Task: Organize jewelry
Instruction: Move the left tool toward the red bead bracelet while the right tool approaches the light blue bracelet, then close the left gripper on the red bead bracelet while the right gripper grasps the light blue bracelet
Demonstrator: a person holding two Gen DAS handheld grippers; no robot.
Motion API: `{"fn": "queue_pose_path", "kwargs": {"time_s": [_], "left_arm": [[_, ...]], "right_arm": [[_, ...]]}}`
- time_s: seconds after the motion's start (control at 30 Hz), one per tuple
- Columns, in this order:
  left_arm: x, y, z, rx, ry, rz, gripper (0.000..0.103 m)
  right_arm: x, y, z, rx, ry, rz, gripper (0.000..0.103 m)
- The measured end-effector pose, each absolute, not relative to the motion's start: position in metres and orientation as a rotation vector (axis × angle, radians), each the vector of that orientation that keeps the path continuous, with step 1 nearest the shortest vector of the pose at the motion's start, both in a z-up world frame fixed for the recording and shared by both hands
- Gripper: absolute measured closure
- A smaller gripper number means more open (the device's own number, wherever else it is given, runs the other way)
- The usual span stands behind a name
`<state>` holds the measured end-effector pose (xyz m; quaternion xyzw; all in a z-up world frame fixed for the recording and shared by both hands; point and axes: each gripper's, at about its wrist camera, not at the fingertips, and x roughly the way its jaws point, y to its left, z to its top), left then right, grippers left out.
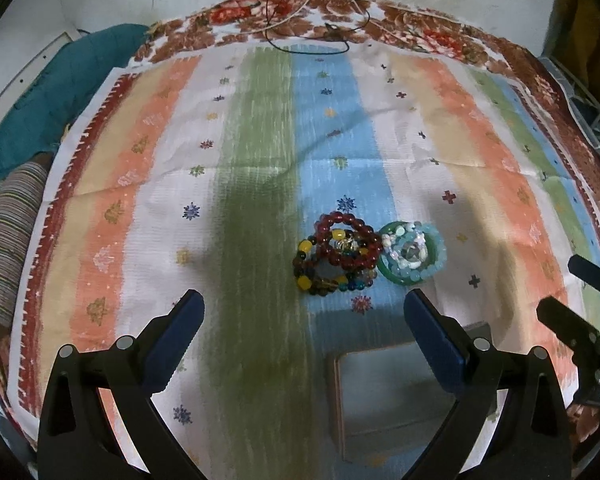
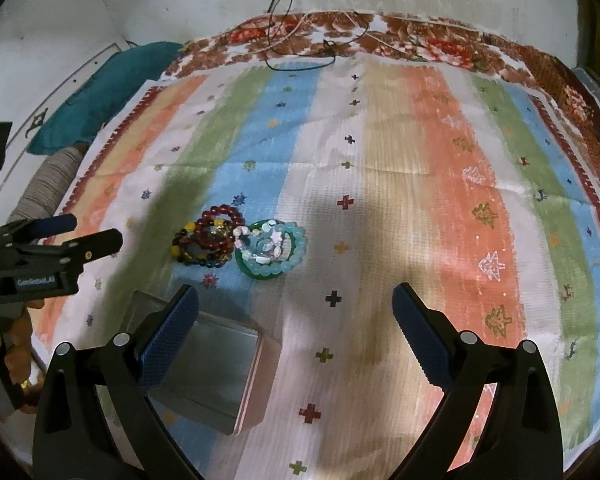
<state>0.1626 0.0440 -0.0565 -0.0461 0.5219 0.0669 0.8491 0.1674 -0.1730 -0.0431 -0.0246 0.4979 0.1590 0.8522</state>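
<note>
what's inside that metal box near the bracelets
The metal box is open and shows only bare, shiny floor and walls. The right gripper's finger covers one corner, so that part cannot be checked.

— What jewelry lies before you?
— Two piles touching, on the blue stripe: dark red beads [image 1: 350, 240] coiled over yellow-and-dark beads [image 1: 328, 274], and pale blue beads [image 1: 414, 254] heaped on a green bangle [image 1: 396, 276].
— And your box [image 2: 216, 364]?
— Open, empty, nearer you than the piles.
</note>
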Motion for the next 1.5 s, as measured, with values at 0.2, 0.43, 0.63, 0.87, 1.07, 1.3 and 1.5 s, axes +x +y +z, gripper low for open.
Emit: {"fn": "queue_pose_path", "kwargs": {"time_s": [0.2, 0.43, 0.63, 0.87, 1.07, 1.3, 1.5], "left_arm": [[0.181, 0.043, -0.07, -0.087, 1.128, 0.143, 0.006], [0.194, 0.043, -0.077, -0.09, 1.138, 0.142, 0.006], [0.208, 0.048, -0.089, -0.093, 1.159, 0.145, 0.009], [0.221, 0.05, -0.104, -0.084, 1.184, 0.144, 0.011], [0.232, 0.051, -0.116, -0.066, 1.203, 0.155, 0.015], [0.251, 0.049, -0.127, -0.058, 1.219, 0.138, 0.025], [0.265, 0.044, -0.141, -0.018, 1.251, 0.117, 0.036]], "right_arm": [[0.18, -0.169, -0.055, -0.058, 1.083, 0.327, 0.005], [0.193, -0.166, -0.065, -0.055, 1.109, 0.316, 0.005], [0.204, -0.162, -0.076, -0.055, 1.137, 0.31, 0.005], [0.216, -0.157, -0.089, -0.047, 1.173, 0.309, 0.012], [0.226, -0.153, -0.101, -0.043, 1.207, 0.306, 0.016], [0.239, -0.15, -0.113, -0.019, 1.233, 0.305, 0.025], [0.248, -0.147, -0.128, -0.024, 1.262, 0.303, 0.035]]}}
